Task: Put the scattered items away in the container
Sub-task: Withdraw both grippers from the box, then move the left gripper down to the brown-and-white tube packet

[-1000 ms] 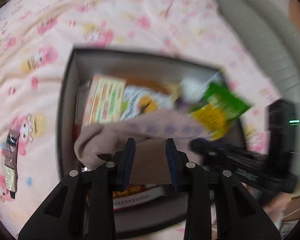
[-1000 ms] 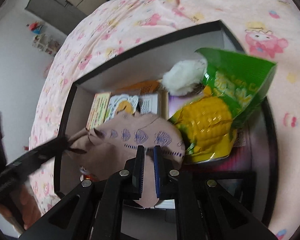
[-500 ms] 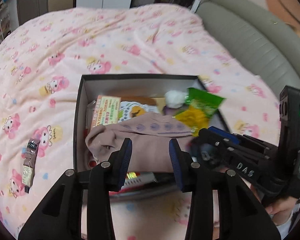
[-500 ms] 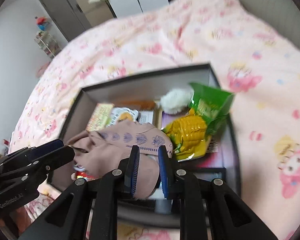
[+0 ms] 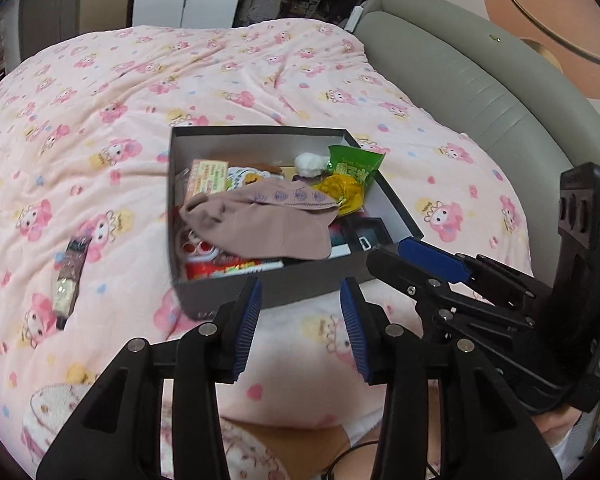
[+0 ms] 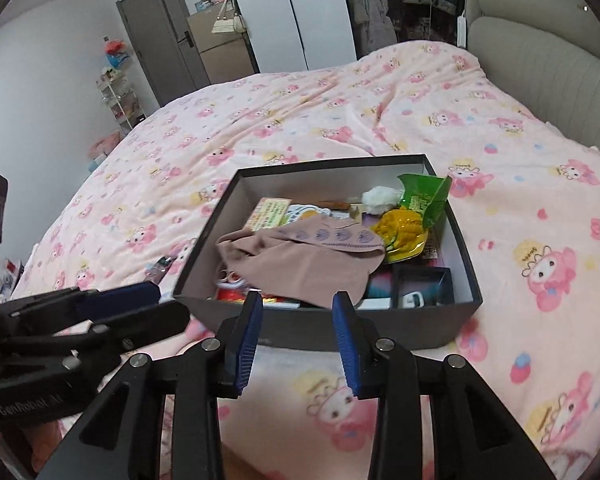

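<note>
Above the box [image 6: 332,332]: open air — nothing overhangs it.
Box interior: crowded; a brown sock [image 6: 300,258] drapes across the middle, a green-and-yellow snack bag [image 6: 414,216] stands high at the far right corner.
Near wall of the box: upright barrier just ahead of both grippers.
Left gripper [image 5: 302,322]: jaws opening, nothing between them.
Right gripper [image 6: 296,334]: jaws opening, empty — close beside the left one.
Bedspread [image 5: 100,128] left of box: clear except a small wrapped packet [image 5: 70,274].
Right side: padded grey headboard [image 5: 480,92] bounds the bed.
</note>
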A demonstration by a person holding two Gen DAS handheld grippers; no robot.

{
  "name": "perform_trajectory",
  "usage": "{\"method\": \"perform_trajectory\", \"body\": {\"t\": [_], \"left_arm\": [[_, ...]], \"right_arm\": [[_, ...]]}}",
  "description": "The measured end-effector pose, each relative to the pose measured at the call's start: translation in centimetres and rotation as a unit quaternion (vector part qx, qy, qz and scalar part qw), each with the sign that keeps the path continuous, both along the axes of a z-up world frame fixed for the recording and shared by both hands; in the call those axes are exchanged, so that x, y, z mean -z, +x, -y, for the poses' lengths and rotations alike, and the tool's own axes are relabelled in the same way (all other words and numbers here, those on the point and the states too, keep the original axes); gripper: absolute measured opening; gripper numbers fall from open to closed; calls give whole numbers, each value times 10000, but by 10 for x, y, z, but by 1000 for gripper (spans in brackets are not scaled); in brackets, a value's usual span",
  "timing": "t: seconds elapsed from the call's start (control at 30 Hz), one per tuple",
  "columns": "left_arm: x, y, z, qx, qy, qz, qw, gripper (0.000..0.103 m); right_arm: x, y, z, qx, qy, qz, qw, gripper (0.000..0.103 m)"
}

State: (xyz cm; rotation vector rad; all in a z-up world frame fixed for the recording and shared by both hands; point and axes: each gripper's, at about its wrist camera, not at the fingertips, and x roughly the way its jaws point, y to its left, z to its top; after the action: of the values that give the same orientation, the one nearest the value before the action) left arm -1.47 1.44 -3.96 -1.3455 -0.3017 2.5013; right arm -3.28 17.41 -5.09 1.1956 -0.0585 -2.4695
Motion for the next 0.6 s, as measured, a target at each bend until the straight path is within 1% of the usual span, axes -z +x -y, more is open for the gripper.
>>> {"method": "perform_trajectory", "body": {"t": [0.17, 0.3, 0.33, 0.37, 0.4, 0.47, 0.5, 0.6], "left_arm": [[-5, 21, 31, -184, 75, -12, 9998, 45], [-7, 37, 63, -394, 66, -81, 9992, 46], [-7, 41, 74, -466, 145, -80, 9988, 47], [-5, 44, 88, -568, 323, -33, 9979, 50], [-2, 47, 106, -722, 579, 59, 9957, 52], [8, 53, 144, -1064, 1001, 175, 9891, 52], [12, 55, 159, -1211, 1058, 201, 9868, 52], [36, 54, 213, -1773, 1080, 429, 9773, 52]], "right_arm": [[-4, 22, 31, -223, 26, -44, 9997, 35], [-1, 28, 58, -618, -133, 56, 9980, 35], [-1, 31, 67, -705, -151, 71, 9974, 35], [-1, 32, 77, -815, -165, 88, 9965, 35], [-1, 33, 89, -970, -192, 119, 9950, 35], [1, 32, 110, -1255, -208, 195, 9917, 35], [3, 30, 120, -1383, -191, 204, 9900, 35], [15, 11, 138, -1263, -62, 387, 9912, 35]]}}
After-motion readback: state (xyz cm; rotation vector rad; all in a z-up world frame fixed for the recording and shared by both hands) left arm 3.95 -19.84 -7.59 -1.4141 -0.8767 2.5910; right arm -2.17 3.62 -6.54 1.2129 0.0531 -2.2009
